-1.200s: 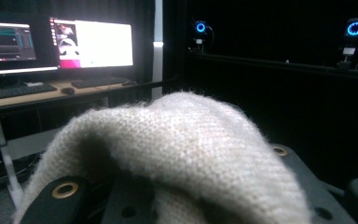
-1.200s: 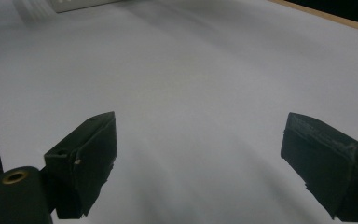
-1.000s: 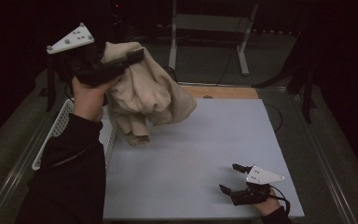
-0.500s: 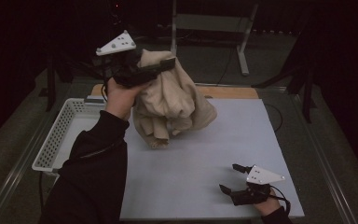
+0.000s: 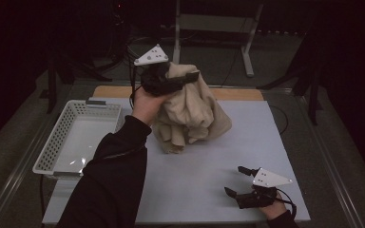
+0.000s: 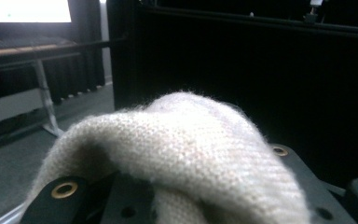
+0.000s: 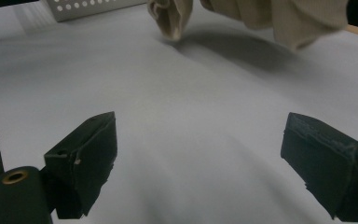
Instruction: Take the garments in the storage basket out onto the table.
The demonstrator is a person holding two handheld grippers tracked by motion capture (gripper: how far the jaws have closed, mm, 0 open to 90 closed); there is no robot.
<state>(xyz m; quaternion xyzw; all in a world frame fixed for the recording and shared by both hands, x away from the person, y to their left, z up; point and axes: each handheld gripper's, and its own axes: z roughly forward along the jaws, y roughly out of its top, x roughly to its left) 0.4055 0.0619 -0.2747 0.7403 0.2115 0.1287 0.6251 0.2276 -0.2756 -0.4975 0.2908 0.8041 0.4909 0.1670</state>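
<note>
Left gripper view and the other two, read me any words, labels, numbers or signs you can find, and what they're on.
No readable text in any view.
Bright monitor screen at the top left of the left gripper view: glare, nothing legible.
White perforated plastic basket, cream knitted garment, grey three-cornered plates on the left gripper and right gripper: no markings visible.

A: Left edge of the table (image 5: 247, 156)?
B: White perforated basket (image 5: 52, 142), toward the far-left corner. Its long side runs along that edge.
A: Far edge?
B: Bare wooden strip (image 5: 237, 93) along it. The rest of the top is pale and matte.
A: Beyond the table?
B: Light metal stand (image 5: 214, 23) on a grey floor, with dark surroundings. From the left gripper view, a lit monitor (image 6: 28, 9) sits top left on a desk, with a slanted metal leg (image 6: 44, 100) below it.
</note>
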